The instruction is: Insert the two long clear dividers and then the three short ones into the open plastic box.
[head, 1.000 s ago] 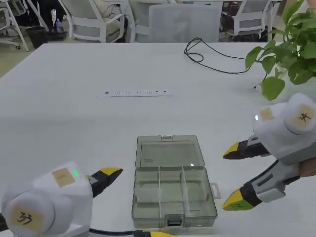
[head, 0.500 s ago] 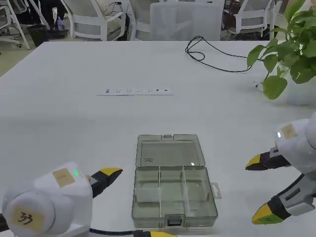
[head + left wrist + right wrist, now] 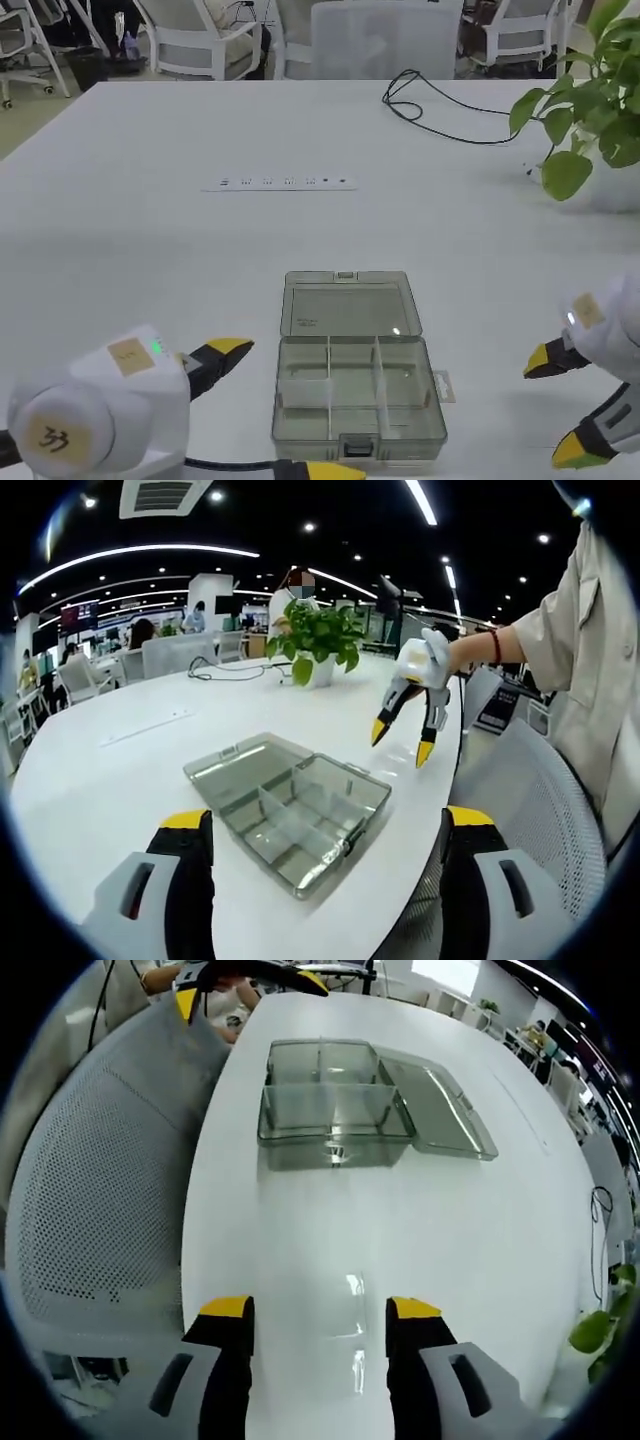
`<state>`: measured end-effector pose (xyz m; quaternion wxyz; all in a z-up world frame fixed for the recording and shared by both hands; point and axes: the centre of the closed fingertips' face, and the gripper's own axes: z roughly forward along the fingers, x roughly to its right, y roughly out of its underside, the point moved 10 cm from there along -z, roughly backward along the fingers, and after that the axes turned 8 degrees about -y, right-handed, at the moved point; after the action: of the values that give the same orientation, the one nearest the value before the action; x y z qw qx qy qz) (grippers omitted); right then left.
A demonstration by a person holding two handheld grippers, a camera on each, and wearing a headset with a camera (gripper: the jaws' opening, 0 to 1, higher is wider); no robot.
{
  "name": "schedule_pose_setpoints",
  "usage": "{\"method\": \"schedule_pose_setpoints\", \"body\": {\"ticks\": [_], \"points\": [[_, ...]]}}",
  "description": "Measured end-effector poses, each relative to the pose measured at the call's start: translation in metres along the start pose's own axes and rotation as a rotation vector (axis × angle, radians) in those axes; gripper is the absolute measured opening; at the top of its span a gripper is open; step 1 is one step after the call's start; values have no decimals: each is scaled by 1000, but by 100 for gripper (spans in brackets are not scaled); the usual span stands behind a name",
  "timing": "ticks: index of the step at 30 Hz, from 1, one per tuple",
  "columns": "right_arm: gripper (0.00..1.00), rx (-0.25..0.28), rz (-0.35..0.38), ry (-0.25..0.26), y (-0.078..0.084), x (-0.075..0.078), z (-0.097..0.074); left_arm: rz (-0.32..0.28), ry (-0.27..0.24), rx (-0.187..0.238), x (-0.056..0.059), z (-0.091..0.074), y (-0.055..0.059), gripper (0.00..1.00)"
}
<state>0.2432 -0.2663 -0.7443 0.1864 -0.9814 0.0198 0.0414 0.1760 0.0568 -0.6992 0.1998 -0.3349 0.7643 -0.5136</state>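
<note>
The clear plastic box (image 3: 360,432) sits near the table's front edge, its lid (image 3: 345,305) folded back flat. Two long clear dividers (image 3: 329,385) run front to back inside it, and a short crosspiece (image 3: 303,408) shows in the left column. A small clear piece (image 3: 441,386) lies against the box's right side. My left gripper (image 3: 275,410) stands open and empty to the left of the box, which lies just past its jaws (image 3: 290,800). My right gripper (image 3: 557,408) hangs open and empty well to the right of the box (image 3: 335,1100); the left gripper view shows it (image 3: 405,715) above the table.
A white power strip (image 3: 285,182) lies mid-table. A black cable (image 3: 440,100) loops at the back, with a potted plant (image 3: 590,110) at the back right. Office chairs (image 3: 200,40) line the far edge. A grey mesh chair (image 3: 90,1190) stands by the near edge.
My right gripper has drawn back to the right and towards the near edge, away from the box. The left gripper and the box have stayed put; the head camera shifted slightly.
</note>
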Motion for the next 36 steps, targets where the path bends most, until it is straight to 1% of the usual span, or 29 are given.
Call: {"method": "schedule_pose_setpoints", "body": {"ticks": [6, 7, 11, 17, 30, 36], "points": [[49, -28, -3, -13, 5, 3, 2, -6, -12, 3, -2, 1, 0, 94], [49, -34, 0, -18, 7, 5, 3, -6, -11, 3, -2, 1, 0, 94], [45, -42, 2, -22, 12, 9, 4, 2, -13, -4, -3, 1, 0, 94], [43, -59, 10, -25, 18, 11, 4, -1, -13, -4, -3, 2, 0, 94], [39, -54, 17, -30, 22, 15, 6, 9, -11, -13, -4, 2, -1, 93], [36, -51, 6, -29, 22, 13, 7, 8, -16, -14, -5, 1, -1, 92]]}}
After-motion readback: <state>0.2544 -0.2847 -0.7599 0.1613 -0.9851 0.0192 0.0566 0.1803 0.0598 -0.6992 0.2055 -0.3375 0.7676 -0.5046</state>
